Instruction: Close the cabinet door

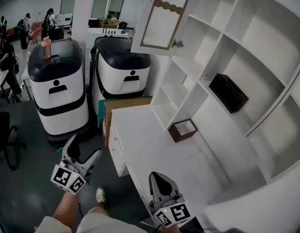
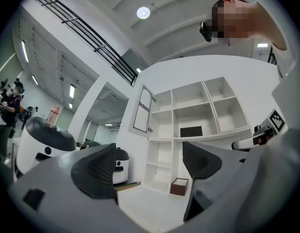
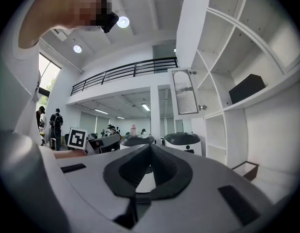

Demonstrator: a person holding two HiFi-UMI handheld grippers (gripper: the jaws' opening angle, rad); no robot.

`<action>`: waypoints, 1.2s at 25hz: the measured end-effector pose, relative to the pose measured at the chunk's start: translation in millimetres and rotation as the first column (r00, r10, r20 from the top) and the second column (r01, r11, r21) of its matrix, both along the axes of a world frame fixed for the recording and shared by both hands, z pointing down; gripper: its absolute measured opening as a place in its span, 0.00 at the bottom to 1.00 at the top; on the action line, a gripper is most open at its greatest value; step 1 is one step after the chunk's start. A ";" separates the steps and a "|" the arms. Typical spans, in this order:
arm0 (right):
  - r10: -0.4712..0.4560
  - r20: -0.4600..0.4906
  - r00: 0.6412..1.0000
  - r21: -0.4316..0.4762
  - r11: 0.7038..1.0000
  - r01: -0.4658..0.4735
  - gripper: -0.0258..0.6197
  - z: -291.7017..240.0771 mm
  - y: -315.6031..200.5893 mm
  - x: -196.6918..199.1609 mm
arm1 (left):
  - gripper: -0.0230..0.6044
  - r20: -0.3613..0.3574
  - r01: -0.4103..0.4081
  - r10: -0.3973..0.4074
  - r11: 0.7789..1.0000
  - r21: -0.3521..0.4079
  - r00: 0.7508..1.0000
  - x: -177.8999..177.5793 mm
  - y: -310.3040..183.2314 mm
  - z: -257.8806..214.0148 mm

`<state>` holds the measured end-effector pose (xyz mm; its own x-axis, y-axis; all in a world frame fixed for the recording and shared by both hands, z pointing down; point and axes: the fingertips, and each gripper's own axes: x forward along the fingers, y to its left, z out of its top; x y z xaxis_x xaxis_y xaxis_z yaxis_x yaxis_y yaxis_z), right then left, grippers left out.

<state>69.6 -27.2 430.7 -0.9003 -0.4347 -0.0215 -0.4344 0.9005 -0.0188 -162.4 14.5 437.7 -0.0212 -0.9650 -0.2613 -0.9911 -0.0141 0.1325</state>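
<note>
Your left hand-held gripper hangs low, jaws wide and empty. Your right hand-held gripper has its jaws pressed together on nothing. The cabinet door stands open, high above and well apart from both, at the upper left of the shelves.
</note>
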 end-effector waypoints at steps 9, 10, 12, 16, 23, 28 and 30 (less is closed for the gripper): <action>0.114 0.025 0.993 -0.019 0.993 -0.114 0.04 -38.6 -130.7 -120.4 | 0.69 -0.011 -0.135 0.136 0.990 0.043 0.991 -116.7 -166.8 -25.8; 0.124 0.024 0.992 -0.017 0.992 -0.124 0.04 -40.9 -138.9 -125.2 | 0.69 -0.015 -0.144 0.145 0.989 0.044 0.989 -123.6 -178.7 -26.8; 0.143 0.024 0.989 -0.018 0.990 -0.142 0.04 -44.0 -154.3 -130.5 | 0.69 -0.016 -0.161 0.162 0.986 0.045 0.987 -131.8 -201.8 -29.8; 0.167 0.021 0.986 -0.019 0.986 -0.166 0.04 -43.6 -179.5 -134.1 | 0.69 0.009 -0.198 0.198 0.978 0.068 0.980 -138.7 -248.1 -45.9; 0.179 0.052 0.982 -0.002 0.984 -0.179 0.04 -54.7 -215.1 -119.6 | 0.69 0.085 -0.219 0.209 0.967 0.134 0.974 -149.4 -340.1 -100.9; 0.215 0.070 0.974 0.016 0.976 -0.217 0.04 -60.7 -227.9 -103.4 | 0.69 0.151 -0.204 0.180 0.965 0.163 0.972 -169.7 -410.0 -152.9; 0.239 0.075 0.968 0.008 0.971 -0.240 0.04 -59.5 -231.4 -94.9 | 0.69 0.159 -0.212 0.188 0.965 0.156 0.969 -175.8 -435.2 -166.5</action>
